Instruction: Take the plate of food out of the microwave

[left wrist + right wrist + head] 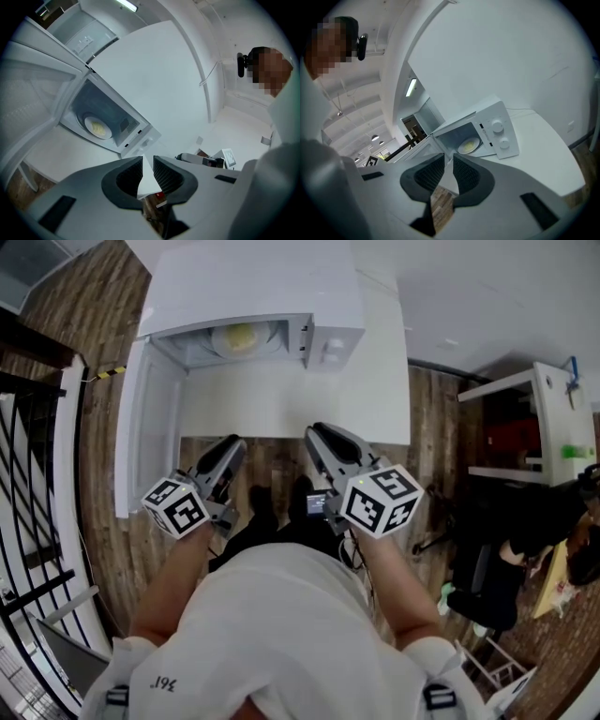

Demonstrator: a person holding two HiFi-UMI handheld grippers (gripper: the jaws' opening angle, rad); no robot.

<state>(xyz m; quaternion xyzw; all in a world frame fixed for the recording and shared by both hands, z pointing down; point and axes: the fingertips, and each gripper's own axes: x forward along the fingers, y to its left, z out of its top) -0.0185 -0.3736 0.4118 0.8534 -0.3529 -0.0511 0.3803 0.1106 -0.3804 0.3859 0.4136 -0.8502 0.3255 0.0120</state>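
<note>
- The plate of food (242, 337), yellow on a pale dish, sits inside the white microwave (323, 292).
- The microwave's door (141, 432) hangs wide open at the left.
- The microwave stands on a white surface (281, 404).
- The left tool (232, 444) and the right tool (317, 434) hover short of the surface, each with its jaws slightly spread and empty.
</note>
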